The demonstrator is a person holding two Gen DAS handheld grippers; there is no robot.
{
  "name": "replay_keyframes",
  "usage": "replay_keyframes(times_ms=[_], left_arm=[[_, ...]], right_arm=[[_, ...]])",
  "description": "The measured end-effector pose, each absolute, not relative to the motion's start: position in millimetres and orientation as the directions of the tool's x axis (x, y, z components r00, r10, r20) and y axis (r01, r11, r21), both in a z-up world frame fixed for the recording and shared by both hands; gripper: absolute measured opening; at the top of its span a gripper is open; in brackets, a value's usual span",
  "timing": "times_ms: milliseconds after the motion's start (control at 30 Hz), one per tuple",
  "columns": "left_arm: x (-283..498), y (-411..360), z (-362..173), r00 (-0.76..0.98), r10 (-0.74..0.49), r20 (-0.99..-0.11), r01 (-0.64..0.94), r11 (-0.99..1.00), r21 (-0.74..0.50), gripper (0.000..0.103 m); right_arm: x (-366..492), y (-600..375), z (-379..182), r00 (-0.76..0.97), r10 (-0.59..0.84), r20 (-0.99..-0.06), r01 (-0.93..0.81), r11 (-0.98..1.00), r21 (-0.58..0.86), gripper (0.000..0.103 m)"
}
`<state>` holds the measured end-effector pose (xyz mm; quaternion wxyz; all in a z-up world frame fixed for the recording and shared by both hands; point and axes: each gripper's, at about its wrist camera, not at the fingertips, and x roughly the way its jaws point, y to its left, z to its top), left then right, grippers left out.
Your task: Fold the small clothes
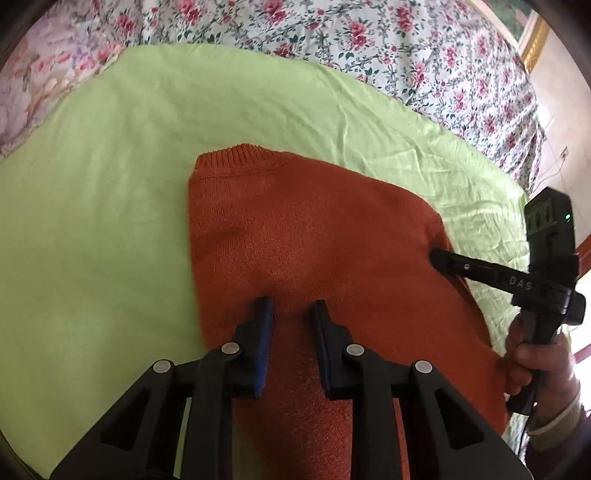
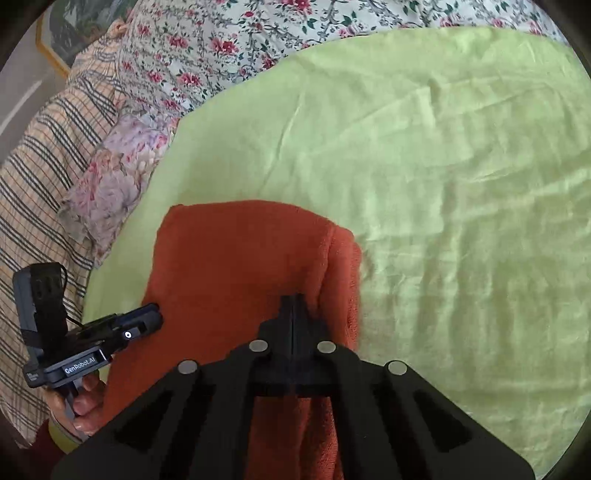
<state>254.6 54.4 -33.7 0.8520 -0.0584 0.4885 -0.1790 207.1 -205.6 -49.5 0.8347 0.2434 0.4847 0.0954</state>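
Left wrist fisheye, sweater (image 1: 314, 236), green sheet (image 1: 110, 192), floral bedspread (image 1: 369, 44)

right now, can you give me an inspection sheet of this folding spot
surface: light green sheet spread flat over a floral bedspread, lightly creased
job's things: orange knit sweater lying on the sheet, partly folded, collar at the far end
clutter: striped cloth and a floral pillow beside the sheet
grippers: left gripper open over the sweater; right gripper with jaws together at the sweater's side fold
cables: thin black cord at the right gripper's handle
surroundings: framed picture on the wall
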Motion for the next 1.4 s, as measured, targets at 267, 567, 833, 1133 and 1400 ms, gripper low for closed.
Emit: replay_keyframes(times_ms=[267, 567, 833, 1133, 1400], left_arm=[[179.7, 61.2, -6.5, 0.490, -0.435, -0.755, 0.286, 0.899, -0.332, 0.024], [88.3, 50.1, -25.8, 0.464, -0.404, -0.788, 0.338, 0.903, -0.264, 0.024], [70.1, 47.6, -30.1, 0.472, -0.372, -0.799, 0.344, 0.912, -0.222, 0.025], [55.5, 57.3, -40.1, 0.479, -0.346, -0.806, 0.324, 0.924, -0.204, 0.025], [51.5, 61.4, -38.8, 0.471, -0.343, -0.813, 0.310, 0.927, -0.212, 0.025]], right_arm=[[160.2, -198.5, -21.7, 0.510, 0.373, -0.775, 0.042, 0.889, 0.456, 0.003], [58.5, -182.6, -28.4, 0.482, 0.330, -0.811, 0.073, 0.908, 0.413, 0.003], [35.1, -184.5, -36.2, 0.524, 0.297, -0.798, 0.123, 0.901, 0.416, 0.002], [26.6, -175.8, -31.5, 0.532, 0.236, -0.813, 0.123, 0.928, 0.350, 0.002], [7.0, -178.4, -26.2, 0.544, 0.217, -0.811, 0.137, 0.930, 0.341, 0.002]])
